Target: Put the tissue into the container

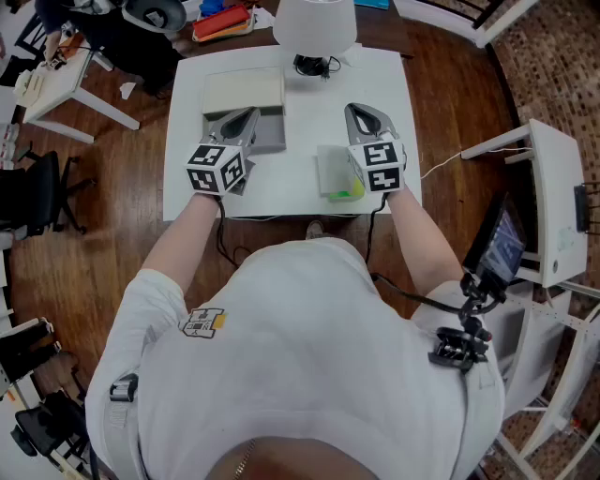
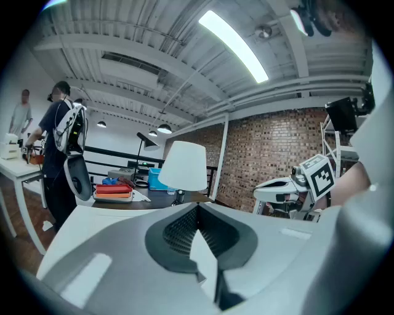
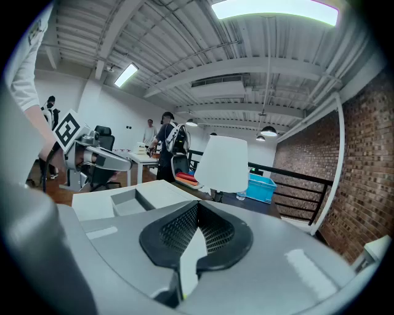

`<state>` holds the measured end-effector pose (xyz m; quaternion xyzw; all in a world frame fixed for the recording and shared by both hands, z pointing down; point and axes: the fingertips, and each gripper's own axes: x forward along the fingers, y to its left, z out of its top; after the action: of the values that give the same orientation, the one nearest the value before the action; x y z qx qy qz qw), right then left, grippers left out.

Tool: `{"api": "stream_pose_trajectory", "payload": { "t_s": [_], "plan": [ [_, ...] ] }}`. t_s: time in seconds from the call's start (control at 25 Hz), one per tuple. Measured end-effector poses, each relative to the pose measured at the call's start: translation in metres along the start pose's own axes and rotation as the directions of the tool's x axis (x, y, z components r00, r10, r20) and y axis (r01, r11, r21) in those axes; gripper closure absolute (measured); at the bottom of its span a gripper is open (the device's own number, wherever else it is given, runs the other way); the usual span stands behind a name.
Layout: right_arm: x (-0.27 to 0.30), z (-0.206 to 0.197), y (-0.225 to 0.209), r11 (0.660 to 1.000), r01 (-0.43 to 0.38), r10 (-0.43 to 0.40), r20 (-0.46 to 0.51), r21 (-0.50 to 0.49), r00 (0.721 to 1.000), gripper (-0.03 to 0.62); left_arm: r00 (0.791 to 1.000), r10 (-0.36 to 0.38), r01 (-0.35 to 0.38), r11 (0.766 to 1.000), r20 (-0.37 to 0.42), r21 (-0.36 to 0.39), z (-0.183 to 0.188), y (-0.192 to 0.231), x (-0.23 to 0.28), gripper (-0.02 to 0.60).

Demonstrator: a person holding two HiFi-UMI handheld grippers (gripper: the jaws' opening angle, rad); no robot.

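Note:
A tissue pack (image 1: 333, 174) in clear wrap with a green patch lies on the white table (image 1: 300, 94), near its front edge. My right gripper (image 1: 355, 112) hovers just right of and above it, jaws shut and empty; its marker cube hides the pack's right side. The container (image 1: 246, 94), a pale box with a grey open tray part (image 1: 271, 133), sits at the table's left. It also shows in the right gripper view as an open container (image 3: 120, 200). My left gripper (image 1: 251, 115) is over the tray's left edge, shut with nothing held. Each gripper view shows closed jaws: left gripper (image 2: 197, 208), right gripper (image 3: 197, 206).
A white lamp (image 1: 315, 26) with a black base stands at the table's far edge; the same lamp (image 2: 184, 166) rises ahead of both grippers. Wooden floor surrounds the table. A white side table (image 1: 553, 202) stands at the right, and people work at desks in the background.

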<state>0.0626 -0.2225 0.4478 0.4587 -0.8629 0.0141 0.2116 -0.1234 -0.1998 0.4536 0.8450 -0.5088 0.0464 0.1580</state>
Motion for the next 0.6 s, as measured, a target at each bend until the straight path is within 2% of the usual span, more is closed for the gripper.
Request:
{"api": "stream_pose_trajectory", "payload": {
  "t_s": [0.24,0.36,0.4,0.44,0.52,0.56,0.6],
  "plan": [
    [0.015,-0.004,-0.027,1.0,0.005,-0.005,0.008,0.017,1.0,0.594,1.0,-0.023,0.023,0.999,-0.006,0.036,0.01,-0.011,0.035,0.581],
    [0.017,-0.011,-0.037,0.999,0.007,-0.007,0.001,0.035,1.0,0.594,0.995,-0.095,0.096,0.995,-0.043,0.035,0.005,-0.027,0.05,0.581],
    [0.016,-0.016,-0.04,0.999,0.006,-0.006,-0.005,0.051,1.0,0.594,0.987,-0.142,0.145,0.989,-0.07,0.032,-0.001,-0.037,0.055,0.518],
    [0.015,-0.023,-0.044,0.998,0.004,-0.003,-0.017,0.068,1.0,0.594,0.976,-0.19,0.194,0.981,-0.104,0.028,-0.008,-0.047,0.06,0.42],
    [0.013,-0.043,-0.047,0.995,-0.011,0.018,-0.06,0.101,0.998,0.575,0.946,-0.267,0.276,0.961,-0.183,0.026,-0.028,-0.067,0.068,0.303],
    [0.011,-0.056,-0.046,0.992,-0.025,0.035,-0.088,0.12,0.996,0.54,0.926,-0.298,0.312,0.95,-0.229,0.027,-0.041,-0.076,0.071,0.26],
    [0.009,-0.07,-0.044,0.989,-0.04,0.057,-0.115,0.145,0.992,0.518,0.902,-0.328,0.349,0.937,-0.28,0.028,-0.056,-0.084,0.072,0.242]
  ]
}}
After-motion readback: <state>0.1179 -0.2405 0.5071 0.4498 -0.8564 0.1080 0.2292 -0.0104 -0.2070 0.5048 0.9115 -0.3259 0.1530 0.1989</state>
